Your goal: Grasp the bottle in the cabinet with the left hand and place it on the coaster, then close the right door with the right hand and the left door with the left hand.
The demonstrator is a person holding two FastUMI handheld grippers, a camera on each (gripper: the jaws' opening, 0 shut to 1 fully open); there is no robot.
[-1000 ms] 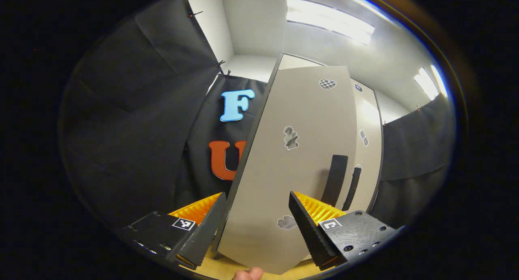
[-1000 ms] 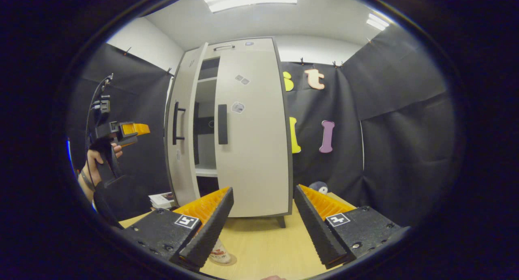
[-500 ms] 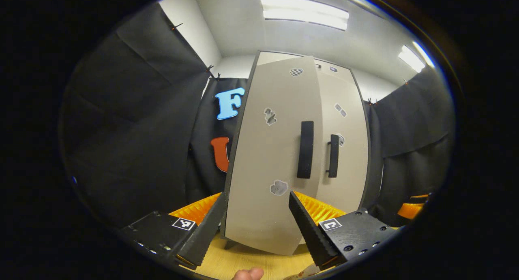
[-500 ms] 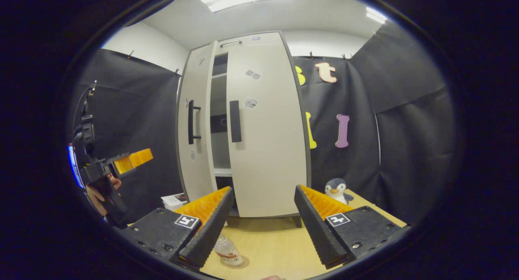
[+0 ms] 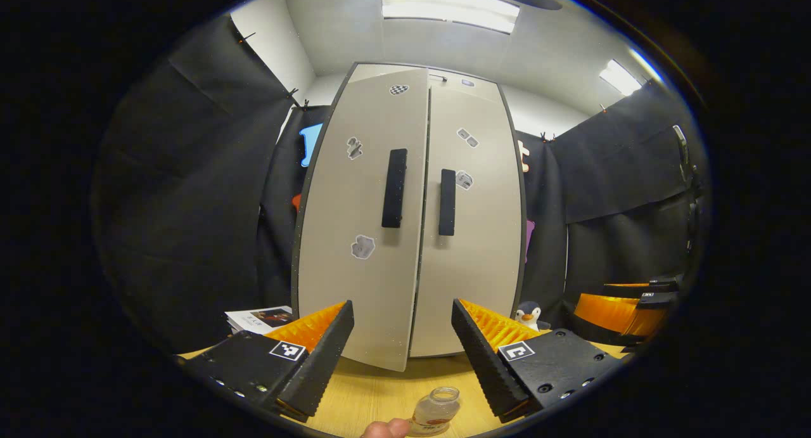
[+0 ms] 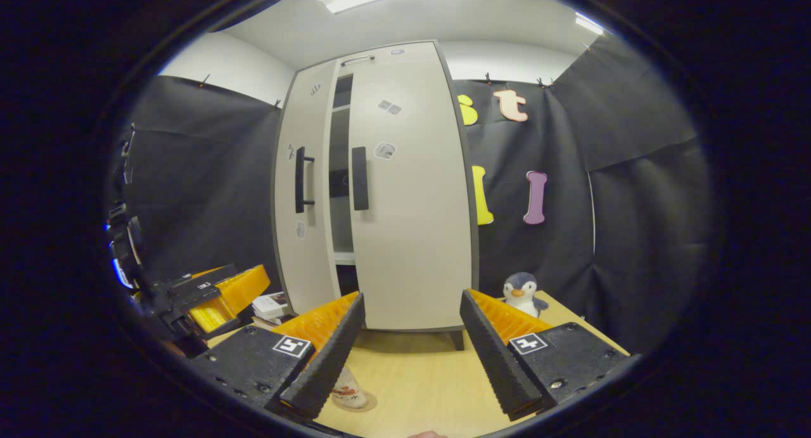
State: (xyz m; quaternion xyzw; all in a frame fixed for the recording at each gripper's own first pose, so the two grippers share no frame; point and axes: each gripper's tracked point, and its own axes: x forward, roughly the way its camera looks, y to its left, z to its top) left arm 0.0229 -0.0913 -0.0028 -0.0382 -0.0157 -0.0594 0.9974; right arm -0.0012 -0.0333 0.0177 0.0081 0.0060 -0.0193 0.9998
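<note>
The pale grey left door (image 6: 303, 191) with its black bar handle stands ajar; with the left gripper (image 5: 400, 355) fingers wide and empty, push toward twelve o'clock until flush.

Your left gripper (image 5: 399, 355) has backed away from the left door (image 5: 361, 222), which has swung nearly shut against the right door (image 5: 472, 235); the bottle (image 5: 436, 411) now shows below.

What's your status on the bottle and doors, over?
Left gripper open, right gripper open, both clear of the cabinet. Bottle on coaster. Right door shut; left door ajar, gap showing. Nothing blocking it.
</note>
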